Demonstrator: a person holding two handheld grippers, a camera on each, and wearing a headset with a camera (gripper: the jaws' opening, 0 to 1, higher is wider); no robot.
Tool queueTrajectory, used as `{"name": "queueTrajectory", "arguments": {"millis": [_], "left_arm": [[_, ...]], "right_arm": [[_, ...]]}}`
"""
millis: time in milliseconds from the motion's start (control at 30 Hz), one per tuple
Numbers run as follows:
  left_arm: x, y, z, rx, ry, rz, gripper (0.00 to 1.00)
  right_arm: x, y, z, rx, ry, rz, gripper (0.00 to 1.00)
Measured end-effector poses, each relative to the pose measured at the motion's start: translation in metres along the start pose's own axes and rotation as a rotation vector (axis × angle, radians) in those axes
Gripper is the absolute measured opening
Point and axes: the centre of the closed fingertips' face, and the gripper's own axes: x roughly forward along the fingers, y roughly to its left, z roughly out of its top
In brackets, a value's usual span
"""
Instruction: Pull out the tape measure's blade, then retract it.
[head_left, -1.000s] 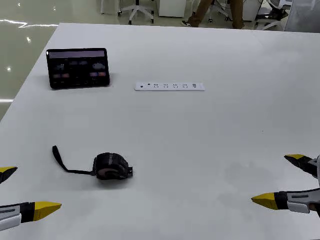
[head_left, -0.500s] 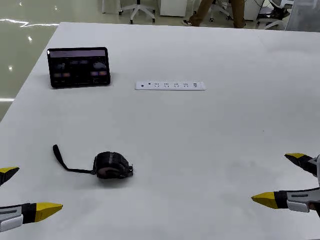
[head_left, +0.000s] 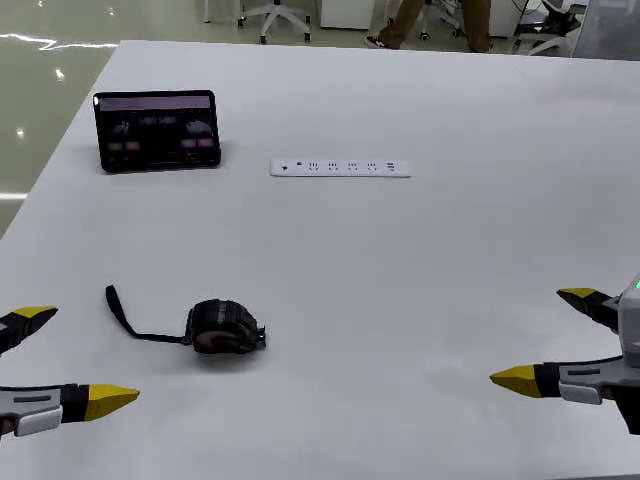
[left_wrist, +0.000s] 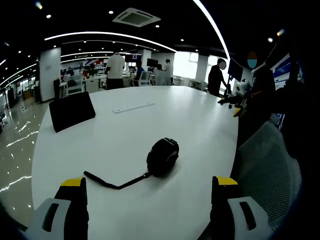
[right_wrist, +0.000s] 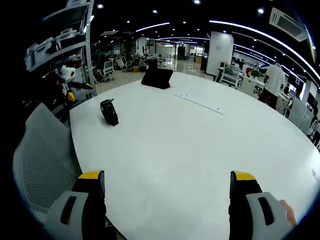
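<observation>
A black tape measure (head_left: 224, 328) lies on the white table (head_left: 400, 260), its black wrist strap (head_left: 128, 320) trailing to the left; the blade is inside the case. In the left gripper view the tape measure (left_wrist: 163, 156) sits just ahead of the jaws, the strap (left_wrist: 112, 181) running toward them. My left gripper (head_left: 75, 358), yellow-tipped, stands open at the table's near left, a short way from the case. My right gripper (head_left: 550, 337) stands open at the near right, far from the tape measure (right_wrist: 108, 111). Nothing is held between either pair of jaws.
A dark tablet (head_left: 156, 132) stands propped at the back left. A white power strip (head_left: 340, 169) lies flat behind the middle of the table. Office chairs and people are beyond the far edge. A mesh chair (right_wrist: 42, 155) is by the near edge.
Both grippers have come inward a little toward the table's middle: the left one to the right and up, the right one to the left. The tape measure has stayed put.
</observation>
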Motion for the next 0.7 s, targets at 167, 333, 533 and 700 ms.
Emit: {"name": "queueTrajectory", "arguments": {"millis": [167,333,533,700], "left_arm": [[0.012,-0.003,0.018,-0.002,-0.037,-0.018,1.00],[0.026,-0.010,0.023,0.035,-0.020,-0.053,1.00],[0.039,-0.015,0.021,0.091,0.028,-0.097,1.00],[0.051,-0.026,0.008,0.177,0.125,-0.158,1.00]], "right_arm": [[0.014,0.005,0.014,-0.024,-0.010,0.020,1.00],[0.031,0.013,0.027,-0.042,-0.014,0.053,1.00],[0.051,0.027,0.032,-0.106,0.011,0.101,1.00],[0.068,0.039,0.039,-0.150,0.028,0.142,1.00]]}}
